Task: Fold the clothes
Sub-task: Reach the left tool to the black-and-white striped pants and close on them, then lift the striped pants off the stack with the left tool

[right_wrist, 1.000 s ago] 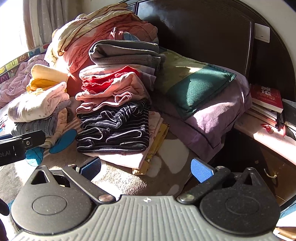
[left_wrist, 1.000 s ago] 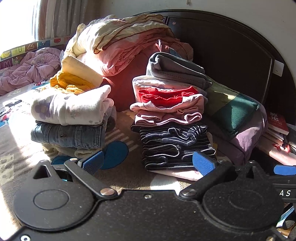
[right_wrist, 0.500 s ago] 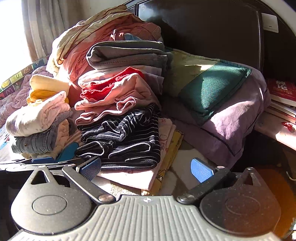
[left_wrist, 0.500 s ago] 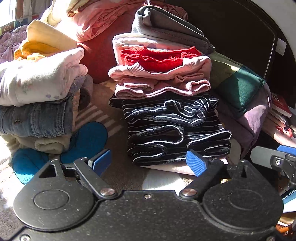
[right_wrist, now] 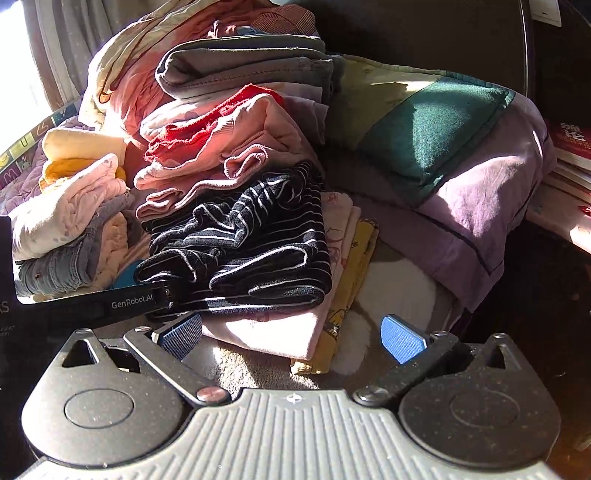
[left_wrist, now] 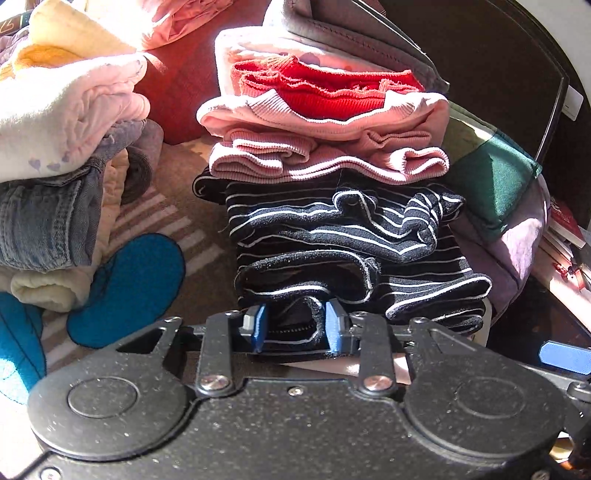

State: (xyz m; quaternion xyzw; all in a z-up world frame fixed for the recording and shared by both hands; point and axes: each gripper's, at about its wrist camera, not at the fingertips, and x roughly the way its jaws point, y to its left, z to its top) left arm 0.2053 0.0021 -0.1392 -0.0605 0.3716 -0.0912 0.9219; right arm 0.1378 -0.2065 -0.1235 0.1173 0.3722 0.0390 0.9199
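Note:
A stack of folded clothes stands on the bed: a black white-striped garment low down, pink tops, a red knit and a grey piece above. My left gripper is shut on the striped garment's lower front fold, with fabric bunched between the blue pads. In the right wrist view its black body reaches the stack's left corner. My right gripper is open just in front of the pale pink garment at the stack's base, holding nothing.
A second pile with jeans and a cream top stands to the left. A green and lilac pillow leans on the dark headboard to the right. Books lie on a shelf at far right.
My left gripper moved forward to the stack and shut on the striped garment's bottom fold. My right gripper moved closer to the stack and stayed open.

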